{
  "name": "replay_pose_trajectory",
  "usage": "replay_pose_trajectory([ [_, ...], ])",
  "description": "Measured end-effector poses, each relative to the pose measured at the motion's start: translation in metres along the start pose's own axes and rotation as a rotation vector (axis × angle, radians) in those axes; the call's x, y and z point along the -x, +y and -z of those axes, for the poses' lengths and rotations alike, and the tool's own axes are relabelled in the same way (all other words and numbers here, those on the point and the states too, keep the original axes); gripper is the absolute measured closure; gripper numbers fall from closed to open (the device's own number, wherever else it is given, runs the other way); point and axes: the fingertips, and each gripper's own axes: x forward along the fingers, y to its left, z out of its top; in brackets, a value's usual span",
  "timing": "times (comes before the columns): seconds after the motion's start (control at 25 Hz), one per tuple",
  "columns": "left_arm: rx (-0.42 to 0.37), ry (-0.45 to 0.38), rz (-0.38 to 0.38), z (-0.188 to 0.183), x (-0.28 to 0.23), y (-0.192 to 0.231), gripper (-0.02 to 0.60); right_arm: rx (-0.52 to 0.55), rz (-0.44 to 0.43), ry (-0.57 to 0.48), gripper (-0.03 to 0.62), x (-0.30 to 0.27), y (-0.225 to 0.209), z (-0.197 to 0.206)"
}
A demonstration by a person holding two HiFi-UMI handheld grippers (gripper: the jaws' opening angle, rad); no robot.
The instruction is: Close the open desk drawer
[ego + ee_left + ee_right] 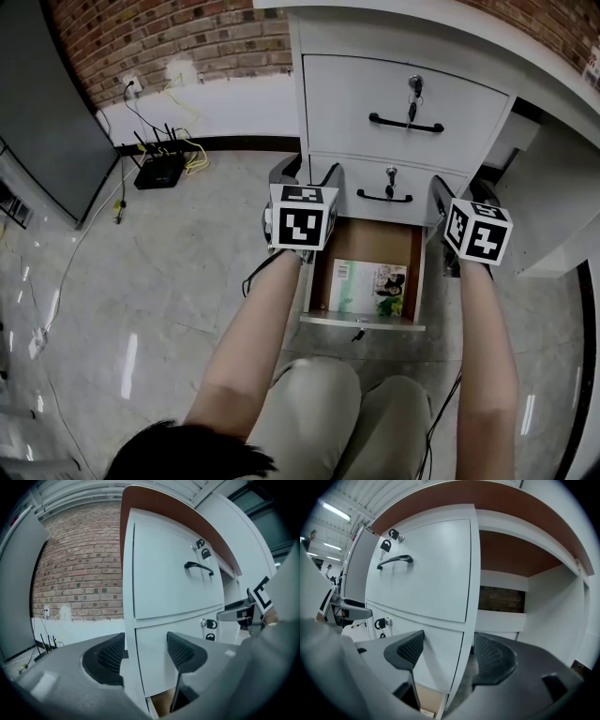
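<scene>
Presently, the white three-drawer desk pedestal (347,103) stands by the red brick wall (169,37), with its top two fronts flush. The bottom white drawer with a wood-coloured floor (361,321) is pulled out toward the seated person's knees. Its long axis runs from the cabinet straight back at them, front panel at the near end.

The left gripper (307,173) and right gripper (464,192) hover roughly level above the drawer's two sides. Each has its jaws spread and grips nothing; only the pedestal's front corner shows between the pads, apparently untouched.

Key relation: the drawer front lies nearer the person and lower than both sets of fingers. By my judgement, either hand must draw back and drop before pushing, and both look about equally near.

A green-and-white printed booklet (368,288) lies flat inside, below the rim, so it is unlikely to snag. The small black router (159,171) on the floor sits well off to the left, out of the way.
</scene>
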Motion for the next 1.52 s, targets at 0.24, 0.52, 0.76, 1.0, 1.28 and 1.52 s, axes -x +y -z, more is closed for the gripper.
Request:
replay_pose_trajectory([
  [0.24,0.049,-0.024,0.028,0.0,-0.001,0.001,0.307,-0.008,0.003,-0.009,0.256,0.0,0.0,0.0],
  [0.52,0.07,-0.018,-0.012,0.009,0.012,0.006,0.307,-0.001,0.022,-0.048,0.258,0.014,0.004,-0.001],
  [0.76,0.059,-0.065,-0.002,0.012,0.039,0.005,0.307,-0.003,-0.031,-0.129,0.258,0.04,0.024,-0.015],
  [1.0,0.03,-0.068,0.082,0.015,0.062,-0.015,0.31,0.003,-0.094,-0.161,0.305,0.066,0.042,-0.018],
  [1.28,0.012,-0.115,0.104,0.009,0.086,-0.033,0.468,-0.03,-0.12,-0.22,0.565,0.111,0.053,-0.008],
  [1.52,-0.01,-0.225,0.114,-0.011,0.116,-0.043,0.575,0.023,-0.185,-0.283,0.583,0.148,0.068,-0.018],
])
